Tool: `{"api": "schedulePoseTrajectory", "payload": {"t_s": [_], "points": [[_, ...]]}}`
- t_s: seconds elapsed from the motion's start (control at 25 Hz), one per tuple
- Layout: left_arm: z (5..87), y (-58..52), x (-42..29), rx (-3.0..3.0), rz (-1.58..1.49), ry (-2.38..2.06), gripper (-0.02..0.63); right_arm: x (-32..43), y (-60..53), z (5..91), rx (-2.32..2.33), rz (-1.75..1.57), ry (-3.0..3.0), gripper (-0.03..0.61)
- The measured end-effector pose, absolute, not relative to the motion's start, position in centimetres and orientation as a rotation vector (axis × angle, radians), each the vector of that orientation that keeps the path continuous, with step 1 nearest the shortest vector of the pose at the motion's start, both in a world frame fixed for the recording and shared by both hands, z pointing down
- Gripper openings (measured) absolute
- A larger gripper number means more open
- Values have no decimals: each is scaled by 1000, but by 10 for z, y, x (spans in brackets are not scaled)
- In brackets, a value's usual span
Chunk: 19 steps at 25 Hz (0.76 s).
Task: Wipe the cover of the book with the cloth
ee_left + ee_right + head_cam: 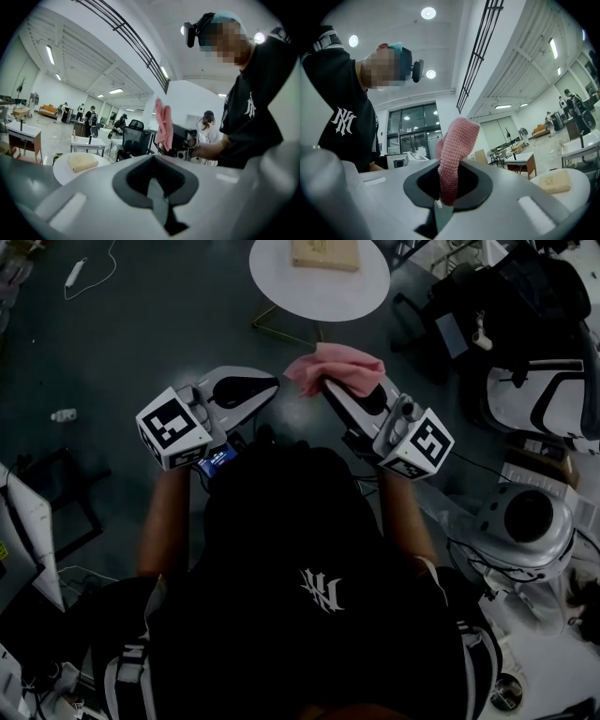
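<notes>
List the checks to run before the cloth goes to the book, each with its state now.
1. Cloth clamped in the right gripper: ok, jaws shut on it.
2. Left gripper free: ok, jaws together, nothing between them.
3. Book lying flat on the round table, cover bare: ok.
4. Cloth touching the cover: not ok, both grippers are short of the table.
5. Book steadied: not ok, nothing holds it.
6. Dirt on the cover: cannot tell, too small to see.
</notes>
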<state>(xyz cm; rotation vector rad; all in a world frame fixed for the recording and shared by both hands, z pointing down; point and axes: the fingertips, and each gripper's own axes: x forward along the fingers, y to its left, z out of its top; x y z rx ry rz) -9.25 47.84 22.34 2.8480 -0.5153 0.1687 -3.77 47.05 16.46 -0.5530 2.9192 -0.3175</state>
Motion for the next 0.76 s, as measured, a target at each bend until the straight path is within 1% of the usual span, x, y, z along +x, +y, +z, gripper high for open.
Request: {"api": "schedulePoseTrajectory", "payload": {"t_s": [0.2, 0.48, 0.76], "points": [[216, 491, -83, 2879, 226, -505, 3, -29, 486, 156, -558, -277, 2905, 25], [201, 517, -31, 2918, 284, -492, 3, 24, 515, 144, -585, -248, 2868, 25], [204, 539, -1, 2914, 312, -502, 3, 57, 541, 148, -585, -257, 2862, 25]]}}
